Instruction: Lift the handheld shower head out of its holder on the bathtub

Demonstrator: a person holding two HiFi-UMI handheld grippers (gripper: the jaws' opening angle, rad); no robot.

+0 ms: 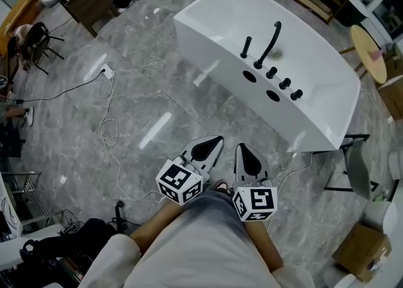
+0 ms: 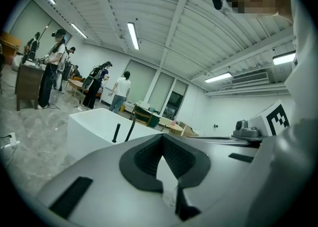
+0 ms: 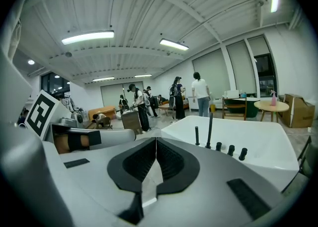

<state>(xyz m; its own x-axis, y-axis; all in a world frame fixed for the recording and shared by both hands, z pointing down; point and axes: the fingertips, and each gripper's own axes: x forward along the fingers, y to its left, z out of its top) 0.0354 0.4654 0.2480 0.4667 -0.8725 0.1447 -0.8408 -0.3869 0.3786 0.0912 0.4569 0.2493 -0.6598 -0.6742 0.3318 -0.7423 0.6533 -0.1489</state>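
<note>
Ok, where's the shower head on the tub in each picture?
Head view: the shower head, a short black stick, is upper middle, just left of the spout.
Left gripper view: left of middle, again just left of the spout.
Right gripper view: right of middle, left of the spout.
Shared landmark: the tall spout.

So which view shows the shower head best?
Head view: the shower head stands whole and sharp on the tub rim. Right gripper view shows it smaller; left gripper view, small and dim.
</note>
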